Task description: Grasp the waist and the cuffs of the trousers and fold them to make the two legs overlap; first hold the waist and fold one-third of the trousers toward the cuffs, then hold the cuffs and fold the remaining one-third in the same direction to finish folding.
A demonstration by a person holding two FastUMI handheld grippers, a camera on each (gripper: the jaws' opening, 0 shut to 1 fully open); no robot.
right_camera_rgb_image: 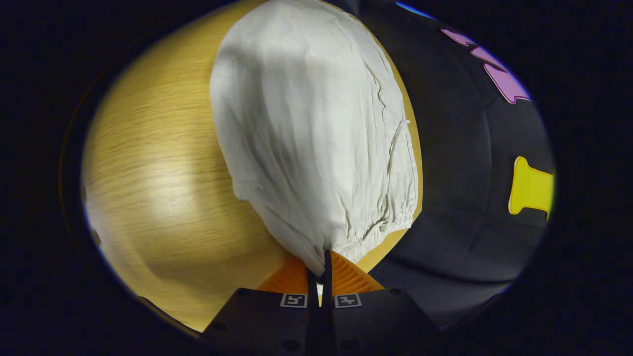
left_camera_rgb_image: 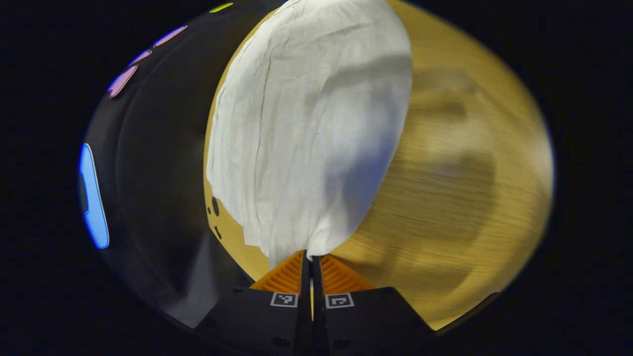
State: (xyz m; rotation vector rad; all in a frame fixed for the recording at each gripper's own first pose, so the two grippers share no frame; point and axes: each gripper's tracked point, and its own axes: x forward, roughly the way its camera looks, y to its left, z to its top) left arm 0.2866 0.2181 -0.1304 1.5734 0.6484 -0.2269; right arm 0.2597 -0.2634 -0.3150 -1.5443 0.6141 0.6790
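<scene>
White wrinkled trousers lie along a wooden table, stretching away from my left gripper. That gripper is shut on the plain hem end of the cloth, which lifts slightly into its fingers. In the right gripper view the trousers end in a gathered elastic waist with a drawstring. My right gripper is shut on the waist edge, the fabric bunching between its fingers.
The black cloth wall drops past the table's edge left of the trousers in the left gripper view, and the wall stands right of them in the right gripper view. Bare wood spreads on the other side.
</scene>
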